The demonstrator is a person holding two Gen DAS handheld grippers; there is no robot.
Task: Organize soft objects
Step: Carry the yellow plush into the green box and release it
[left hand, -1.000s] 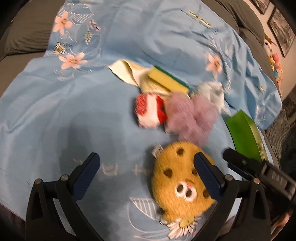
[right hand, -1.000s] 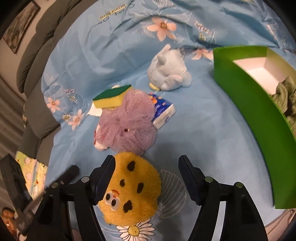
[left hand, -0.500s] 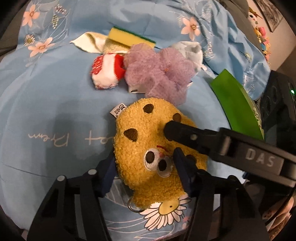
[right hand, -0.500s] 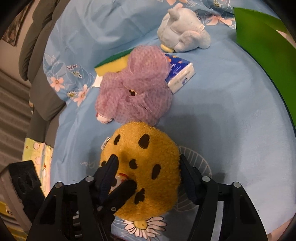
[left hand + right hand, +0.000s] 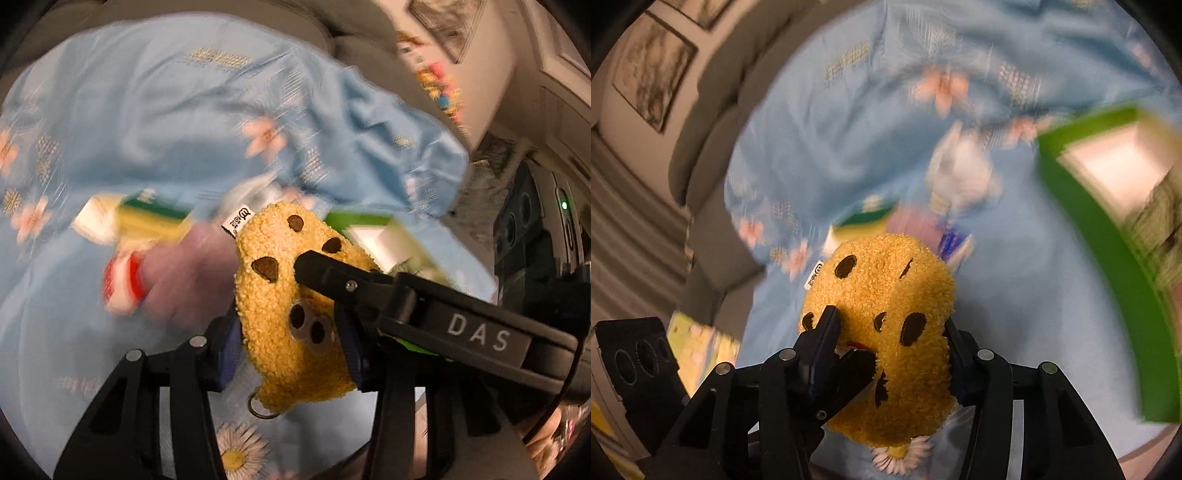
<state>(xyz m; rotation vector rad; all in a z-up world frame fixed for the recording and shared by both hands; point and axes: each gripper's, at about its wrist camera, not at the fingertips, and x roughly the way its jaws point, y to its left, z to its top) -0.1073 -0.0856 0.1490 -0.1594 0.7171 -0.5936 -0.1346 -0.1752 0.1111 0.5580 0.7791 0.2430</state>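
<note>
We see the yellow spotted plush pinched from both sides, lifted above the blue floral sheet: our right tool grips its lower part, and our left tool is clamped on it too. Beyond it blur a purple mesh pouf and sponge; the green box stands right.

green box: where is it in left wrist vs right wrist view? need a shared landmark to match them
Left wrist: the green cardboard box is right of centre, mostly hidden behind the yellow spotted plush toy and the right tool's finger.
Right wrist: it fills the right edge, its white interior showing.
Shared landmark: the yellow plush, low and central in both.
</note>
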